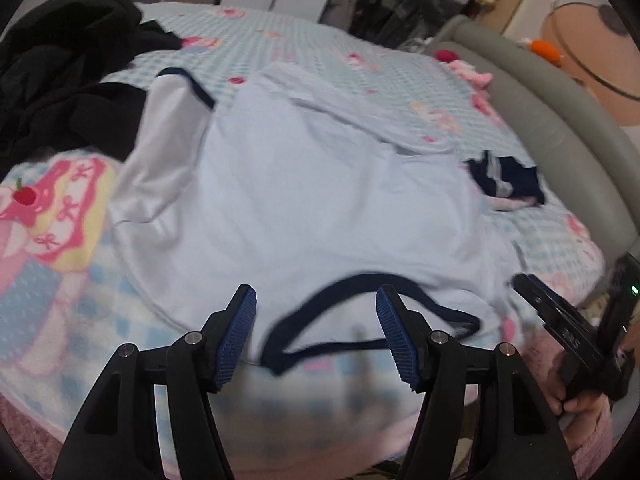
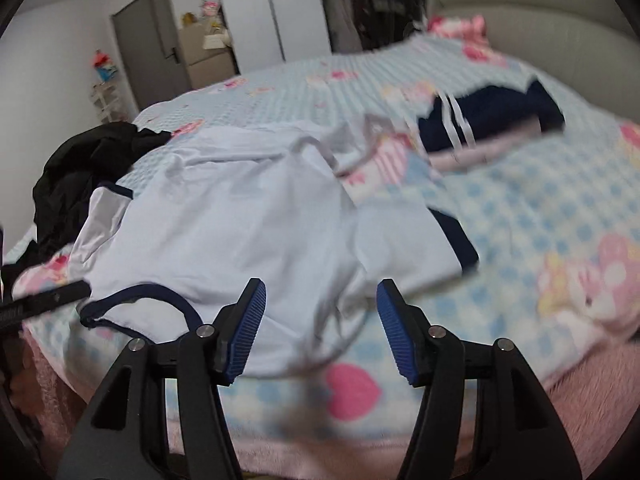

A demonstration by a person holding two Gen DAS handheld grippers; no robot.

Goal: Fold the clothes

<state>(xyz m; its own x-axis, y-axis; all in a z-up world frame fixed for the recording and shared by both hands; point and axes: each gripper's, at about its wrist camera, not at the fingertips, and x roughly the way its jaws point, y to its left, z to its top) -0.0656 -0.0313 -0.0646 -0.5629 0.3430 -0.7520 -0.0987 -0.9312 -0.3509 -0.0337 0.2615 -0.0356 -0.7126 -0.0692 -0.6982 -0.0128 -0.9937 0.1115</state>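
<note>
- Bed (image 1: 320,60) with blue-checked, pink-cartoon-print cover fills both views; grey padded headboard (image 1: 560,132) along far right edge.
- Pale blue T-shirt (image 1: 320,200) with navy trim spread on cover at near side of bed, middle of left wrist view; same shirt left of centre in right wrist view (image 2: 240,220).
- Navy-edged neckline (image 1: 360,320) at near edge of bed, lying beyond and between left gripper's fingers; no contact visible.
- White sleeve with navy cuff (image 1: 172,132) stretched out toward dark pile at left; other sleeve (image 2: 420,240) folded in over shirt body, navy cuff showing on its right.
- Heap of black clothes (image 1: 68,80) on far left part of bed, touching white sleeve.
- Folded navy garment with white stripes (image 2: 488,120) on top of a pale pink piece, toward headboard, apart from T-shirt.
- Left gripper (image 1: 316,332): jaws held wide apart, blue pads empty, hovering above neckline, nothing gripped.
- Right gripper (image 2: 320,328): jaws apart and opening, nothing pressed by pads; shirt's near right shoulder area seen beyond the gap. Also visible at right edge of left wrist view (image 1: 560,320), in a hand (image 1: 576,404) with pink sleeve.
- Motion blur in both views; fine creases not readable.
</note>
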